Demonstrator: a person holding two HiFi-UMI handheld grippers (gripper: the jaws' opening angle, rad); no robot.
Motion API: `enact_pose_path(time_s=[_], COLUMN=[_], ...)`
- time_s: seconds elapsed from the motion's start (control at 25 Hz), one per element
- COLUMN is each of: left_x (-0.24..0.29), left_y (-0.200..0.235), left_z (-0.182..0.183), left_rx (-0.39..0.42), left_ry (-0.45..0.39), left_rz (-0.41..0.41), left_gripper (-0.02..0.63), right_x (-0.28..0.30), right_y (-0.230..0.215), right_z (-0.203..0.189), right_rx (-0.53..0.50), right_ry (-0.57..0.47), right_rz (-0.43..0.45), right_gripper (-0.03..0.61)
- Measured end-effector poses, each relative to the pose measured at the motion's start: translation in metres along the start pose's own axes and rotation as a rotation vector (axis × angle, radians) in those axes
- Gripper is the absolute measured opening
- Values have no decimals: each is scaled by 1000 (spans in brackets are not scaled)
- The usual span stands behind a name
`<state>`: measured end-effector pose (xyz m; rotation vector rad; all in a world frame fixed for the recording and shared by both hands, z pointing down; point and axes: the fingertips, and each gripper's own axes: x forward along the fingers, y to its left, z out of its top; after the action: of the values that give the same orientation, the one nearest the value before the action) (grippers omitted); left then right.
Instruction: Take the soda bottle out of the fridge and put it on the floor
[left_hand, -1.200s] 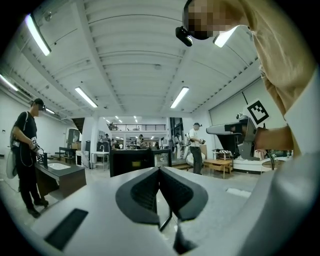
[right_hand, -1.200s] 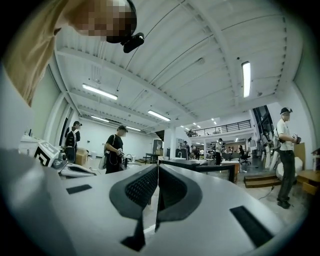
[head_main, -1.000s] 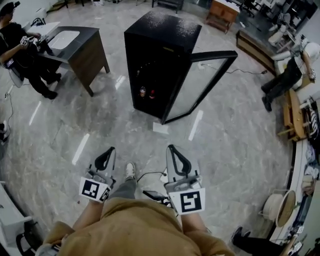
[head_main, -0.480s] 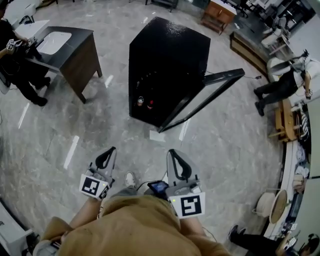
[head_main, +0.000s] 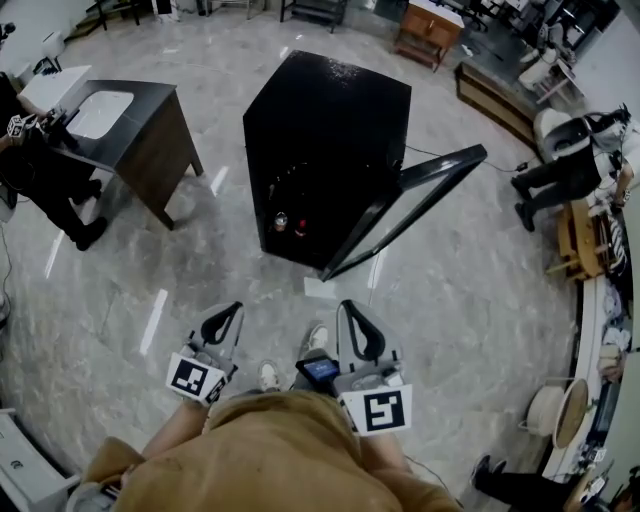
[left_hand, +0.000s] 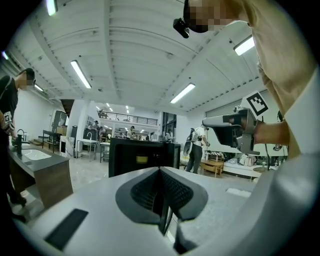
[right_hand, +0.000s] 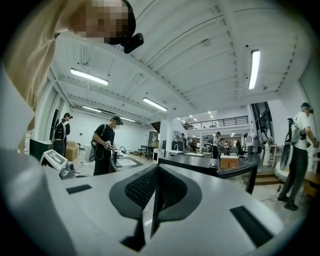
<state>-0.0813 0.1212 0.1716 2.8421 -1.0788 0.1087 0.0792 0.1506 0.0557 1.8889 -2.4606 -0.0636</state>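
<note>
Standing short of the fridge (head_main: 330, 130), the person holds both grippers out level towards its open front.

- Left gripper (head_main: 226, 313): jaws clenched together, nothing between them. Its own view looks straight at the fridge's dark front.
- Right gripper (head_main: 346, 308): jaws likewise pressed together, empty. Its view shows the fridge top and the edge of the door ahead.
- A small lit screen (head_main: 320, 370) sits between the two grippers, on the near side of the fridge. Two shoes (head_main: 316, 338) show on the floor (head_main: 200, 260) just ahead of it.
- A pale sheet (head_main: 322, 288) lies flat on the floor just in front of the fridge.
- Fridge: black, upright, its glass door (head_main: 410, 205) swung wide to the right.
- Low inside the fridge stand two bottles, a pale-topped bottle (head_main: 281, 221) and a red bottle (head_main: 300, 226), side by side. Too small to tell which one is the soda. Both are well apart from either gripper.
- Left of the fridge: a dark counter (head_main: 150, 130) with a white basin, and a person in black (head_main: 40, 165) at its far side.
- Right of the fridge, well apart: another person in dark clothes (head_main: 570, 170) beside wooden furniture.
</note>
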Motion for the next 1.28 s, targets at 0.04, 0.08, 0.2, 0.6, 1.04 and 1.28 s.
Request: enact_pose_path(time_s=[0.04, 0.08, 0.2, 0.6, 1.04, 1.28], left_x=[7, 16, 47, 165, 220, 243], left_y=[3, 6, 10, 38, 66, 106], left_z=[-1, -2, -1, 7, -57, -119], left_rx=[2, 3, 7, 45, 31, 7], left_ry=[6, 11, 23, 46, 80, 105], left_rz=[8, 17, 47, 213, 159, 163], left_gripper=[2, 2, 2, 2, 2, 3], right_x=[7, 14, 35, 117, 173, 192], right_y=[-6, -13, -40, -138, -125, -102], right_z=[-2, -3, -7, -38, -93, -174], right_rx=[6, 12, 24, 58, 44, 26], right_ry=[-4, -9, -24, 8, 102, 207], right_rz=[8, 17, 47, 201, 273, 278], right_gripper=[2, 2, 2, 2, 2, 2])
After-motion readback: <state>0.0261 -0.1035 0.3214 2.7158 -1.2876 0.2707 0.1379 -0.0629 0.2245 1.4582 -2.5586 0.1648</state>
